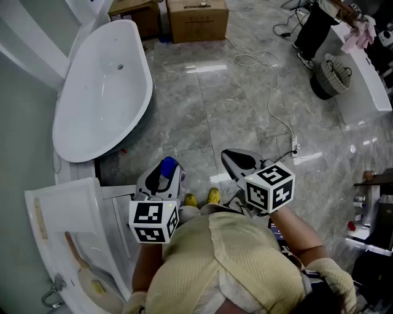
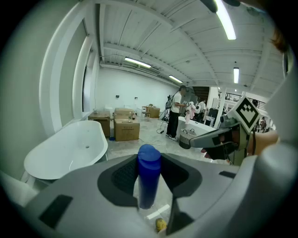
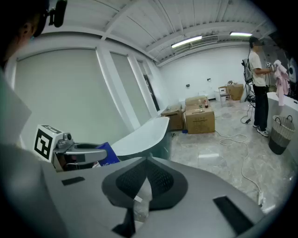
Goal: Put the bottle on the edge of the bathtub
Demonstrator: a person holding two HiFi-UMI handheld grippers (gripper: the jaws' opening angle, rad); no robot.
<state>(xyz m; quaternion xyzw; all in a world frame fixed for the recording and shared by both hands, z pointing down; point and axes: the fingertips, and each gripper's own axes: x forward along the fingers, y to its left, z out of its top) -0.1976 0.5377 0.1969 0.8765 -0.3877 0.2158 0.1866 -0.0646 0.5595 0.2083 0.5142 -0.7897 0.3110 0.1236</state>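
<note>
Bottle (image 2: 149, 179) stands upright, gripped by the left tool (image 1: 159, 176); the right tool (image 1: 233, 159) is closed.

Head view: taken from above the wearer, looking steeply down, with left gripper (image 1: 161, 173) and right gripper (image 1: 236, 160) close below and tub (image 1: 101, 92) and boxes (image 1: 196, 18) farther ahead. Left and right gripper views: taken from just behind each pair of jaws, facing along them, slightly downward, across the room. Shared by all three: tub and boxes; in each gripper view, the other gripper near at the side.
</note>
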